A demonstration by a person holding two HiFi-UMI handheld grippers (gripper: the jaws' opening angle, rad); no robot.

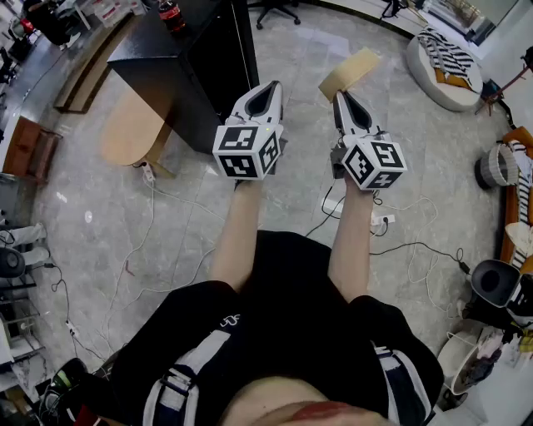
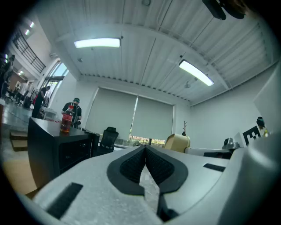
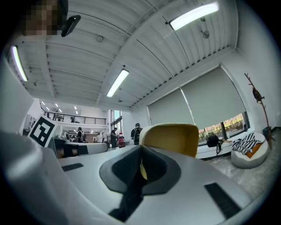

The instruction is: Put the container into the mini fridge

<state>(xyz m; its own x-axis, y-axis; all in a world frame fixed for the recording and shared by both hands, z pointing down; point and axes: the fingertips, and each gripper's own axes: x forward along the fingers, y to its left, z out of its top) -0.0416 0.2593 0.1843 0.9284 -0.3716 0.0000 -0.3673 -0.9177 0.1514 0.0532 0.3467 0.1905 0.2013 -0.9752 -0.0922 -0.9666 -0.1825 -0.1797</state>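
Holding both tools forward and idle, I spot no container in the head view: left gripper [image 1: 272,86] and right gripper [image 1: 340,95] aim at 12, with a black cabinet [image 1: 187,54], maybe the fridge, at 11. Left gripper view: jaws clenched, empty. Right gripper view: clenched too, with a yellow chair [image 3: 173,136] beyond.

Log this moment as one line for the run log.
left gripper: jaws shut, empty | right gripper: jaws shut, empty | container: not in view | black cabinet: ahead left

Bottle [image 1: 170,14] on cabinet [image 1: 179,48], container [image 1: 350,71] to its right
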